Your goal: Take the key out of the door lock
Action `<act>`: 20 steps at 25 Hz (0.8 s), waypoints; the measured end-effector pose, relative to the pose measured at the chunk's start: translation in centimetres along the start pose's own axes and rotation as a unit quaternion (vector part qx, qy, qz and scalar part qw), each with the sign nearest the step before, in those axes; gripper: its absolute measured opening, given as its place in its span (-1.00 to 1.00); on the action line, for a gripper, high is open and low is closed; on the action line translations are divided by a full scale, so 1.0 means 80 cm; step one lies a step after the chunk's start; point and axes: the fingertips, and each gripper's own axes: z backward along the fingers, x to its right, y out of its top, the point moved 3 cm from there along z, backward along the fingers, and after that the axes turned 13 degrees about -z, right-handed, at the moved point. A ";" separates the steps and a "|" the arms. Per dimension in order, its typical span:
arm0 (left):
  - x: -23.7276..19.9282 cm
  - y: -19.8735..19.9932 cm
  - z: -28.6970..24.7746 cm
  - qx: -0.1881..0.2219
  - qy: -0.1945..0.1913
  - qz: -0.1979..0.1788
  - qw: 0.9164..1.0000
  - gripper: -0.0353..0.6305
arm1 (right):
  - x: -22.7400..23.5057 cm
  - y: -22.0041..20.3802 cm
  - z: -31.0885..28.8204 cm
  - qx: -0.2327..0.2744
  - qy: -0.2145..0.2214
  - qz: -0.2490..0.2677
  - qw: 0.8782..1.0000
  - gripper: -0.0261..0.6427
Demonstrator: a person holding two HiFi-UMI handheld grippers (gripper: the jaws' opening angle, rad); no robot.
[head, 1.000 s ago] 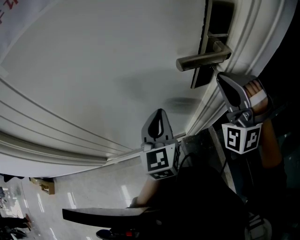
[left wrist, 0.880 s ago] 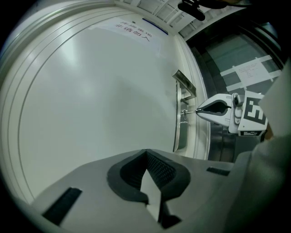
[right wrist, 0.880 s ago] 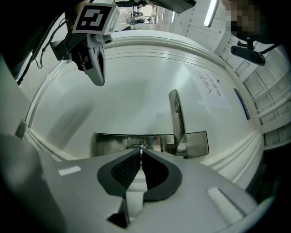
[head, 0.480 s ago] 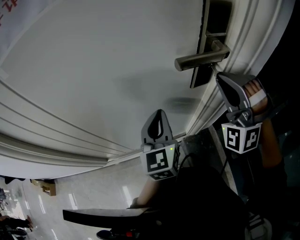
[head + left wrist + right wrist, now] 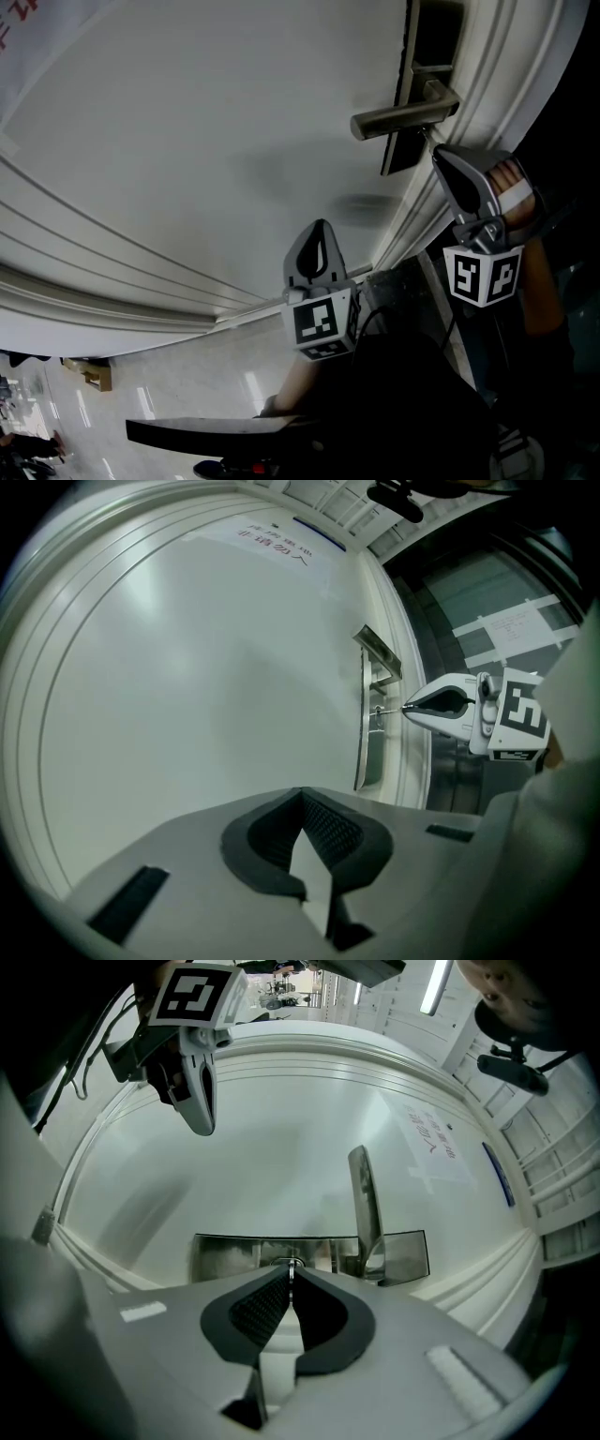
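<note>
Right claw (image 5: 290,1283) clamps key (image 5: 292,1266) (seemingly inserted).

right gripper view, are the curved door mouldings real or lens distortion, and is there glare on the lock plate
Right gripper view: lens distortion, the door mouldings bow into arcs and the corners go black; the lock plate shows mottled reflections, no hard glare. Head view: dim, the handle throws a soft shadow on the door.
</note>
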 end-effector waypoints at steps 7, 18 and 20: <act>-0.002 0.000 0.002 -0.002 0.004 0.004 1.000 -0.89 | 0.001 0.001 0.002 0.001 -0.001 -0.001 1.000 -0.89; 0.010 0.006 0.006 0.006 -0.012 -0.001 1.000 -0.89 | 0.003 0.004 0.021 0.004 -0.005 -0.011 1.000 -0.89; 0.013 0.009 0.010 0.009 -0.018 -0.002 1.000 -0.89 | 0.004 0.009 0.029 0.009 -0.008 -0.026 1.000 -0.89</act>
